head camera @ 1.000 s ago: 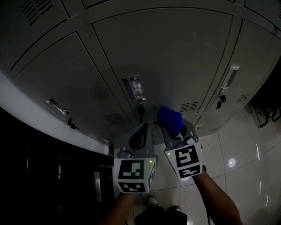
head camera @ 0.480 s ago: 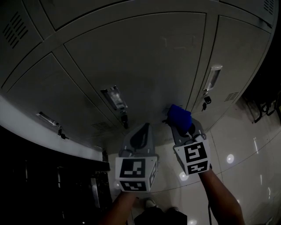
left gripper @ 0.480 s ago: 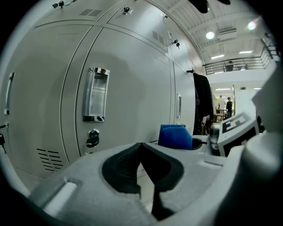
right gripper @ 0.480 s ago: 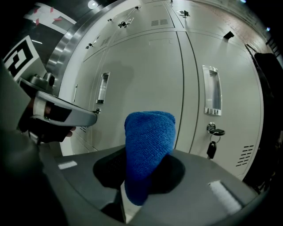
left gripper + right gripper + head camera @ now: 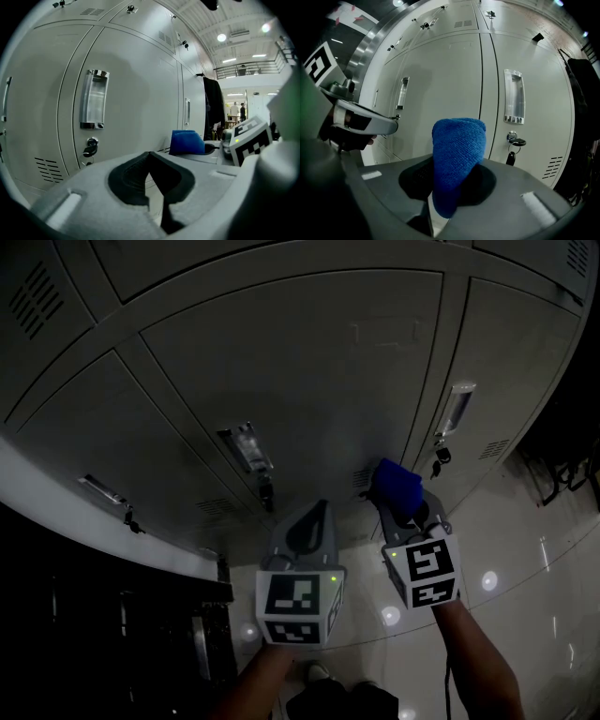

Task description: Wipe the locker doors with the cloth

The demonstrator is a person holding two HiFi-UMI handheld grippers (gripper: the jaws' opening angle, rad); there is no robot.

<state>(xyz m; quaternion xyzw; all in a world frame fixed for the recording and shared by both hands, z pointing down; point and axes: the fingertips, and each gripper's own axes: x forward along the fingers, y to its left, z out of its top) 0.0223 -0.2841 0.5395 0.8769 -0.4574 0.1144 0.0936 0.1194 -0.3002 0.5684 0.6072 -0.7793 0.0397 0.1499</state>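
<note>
Grey locker doors (image 5: 309, 371) fill the wall ahead, each with a recessed metal handle (image 5: 246, 447) and a keyed lock. A folded blue cloth (image 5: 457, 161) sticks up out of my right gripper (image 5: 401, 504), which is shut on it and held just short of the door near its lower vent. From the left gripper view the cloth (image 5: 187, 142) shows to the right. My left gripper (image 5: 305, 532) hangs beside the right one, shut and with nothing in it, a little off the doors.
A second handle (image 5: 457, 407) with a key (image 5: 437, 463) hanging from its lock sits on the door to the right. A dark coat (image 5: 213, 110) hangs further along the lockers. Glossy tiled floor (image 5: 506, 568) lies below, and a dark cabinet (image 5: 112, 615) stands at the left.
The view has swung so the lockers shifted left. My right gripper with the cloth has moved right and slightly down along the door; the left gripper drifted a little right with it.
</note>
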